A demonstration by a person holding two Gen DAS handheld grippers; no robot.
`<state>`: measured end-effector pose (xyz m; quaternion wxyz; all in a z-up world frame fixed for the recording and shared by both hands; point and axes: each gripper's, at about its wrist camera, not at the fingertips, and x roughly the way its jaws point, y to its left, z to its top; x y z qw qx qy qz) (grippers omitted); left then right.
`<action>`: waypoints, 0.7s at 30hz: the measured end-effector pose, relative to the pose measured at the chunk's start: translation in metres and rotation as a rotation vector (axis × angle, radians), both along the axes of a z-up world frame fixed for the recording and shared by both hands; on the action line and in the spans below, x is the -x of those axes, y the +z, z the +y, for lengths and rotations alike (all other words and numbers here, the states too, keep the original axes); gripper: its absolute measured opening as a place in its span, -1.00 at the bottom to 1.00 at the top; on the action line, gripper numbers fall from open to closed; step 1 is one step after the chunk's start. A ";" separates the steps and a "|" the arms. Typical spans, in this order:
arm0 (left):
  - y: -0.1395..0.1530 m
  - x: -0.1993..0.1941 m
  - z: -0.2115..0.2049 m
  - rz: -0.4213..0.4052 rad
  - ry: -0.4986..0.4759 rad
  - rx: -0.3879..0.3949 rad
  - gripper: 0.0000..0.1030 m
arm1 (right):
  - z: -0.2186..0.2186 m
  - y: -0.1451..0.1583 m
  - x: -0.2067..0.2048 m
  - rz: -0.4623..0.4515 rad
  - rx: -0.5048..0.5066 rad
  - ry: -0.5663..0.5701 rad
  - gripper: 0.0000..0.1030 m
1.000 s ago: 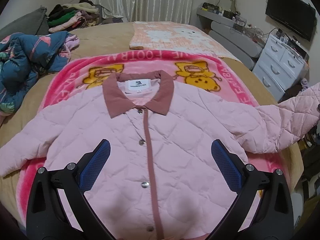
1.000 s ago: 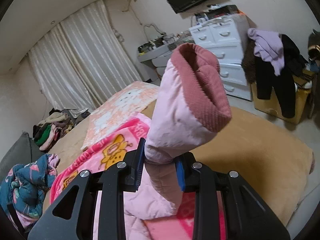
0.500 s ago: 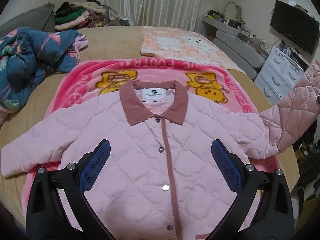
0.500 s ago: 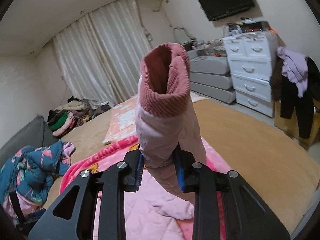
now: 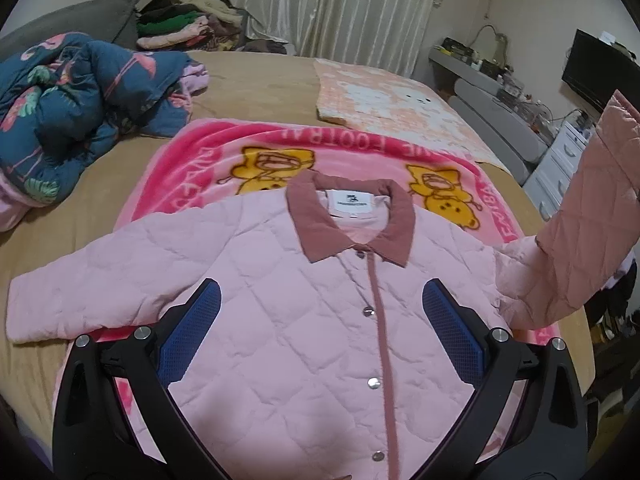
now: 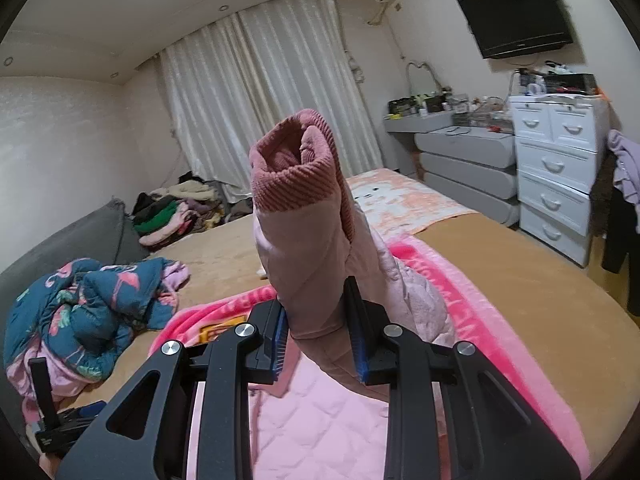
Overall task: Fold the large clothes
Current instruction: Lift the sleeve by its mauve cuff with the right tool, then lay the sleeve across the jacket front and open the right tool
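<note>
A pink quilted jacket (image 5: 304,320) with a dusty-rose collar (image 5: 348,220) lies face up, buttoned, on a pink cartoon blanket (image 5: 240,152) on the bed. My left gripper (image 5: 320,332) is open and empty, hovering over the jacket's chest. My right gripper (image 6: 316,320) is shut on the jacket's right sleeve (image 6: 304,240) just below its ribbed rose cuff (image 6: 296,176), holding it upright above the bed. That lifted sleeve (image 5: 580,220) shows at the right edge of the left wrist view. The other sleeve (image 5: 80,292) lies flat to the left.
A blue flamingo-print quilt (image 5: 72,96) is bunched at the left. A peach blanket (image 5: 388,104) lies further back. A pile of clothes (image 5: 180,24) sits by the curtain. White drawers (image 6: 556,168) and a wall TV (image 6: 516,12) stand on the right.
My right gripper has carried the sleeve higher and in toward the jacket's body. The left wrist view has shifted left and tilted up; its jaws stay open.
</note>
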<state>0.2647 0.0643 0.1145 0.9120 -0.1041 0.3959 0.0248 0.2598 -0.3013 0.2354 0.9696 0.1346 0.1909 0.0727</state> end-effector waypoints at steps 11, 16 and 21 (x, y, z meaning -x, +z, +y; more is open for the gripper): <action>-0.002 0.003 0.040 -0.014 0.055 0.028 0.84 | 0.066 -0.009 -0.014 0.007 0.026 0.094 -0.51; -0.006 0.002 0.058 -0.009 0.098 0.050 0.84 | 0.096 -0.019 -0.020 0.012 0.038 0.148 -0.51; -0.010 0.004 0.074 -0.009 0.122 0.066 0.84 | 0.127 -0.036 -0.026 0.021 0.059 0.203 -0.51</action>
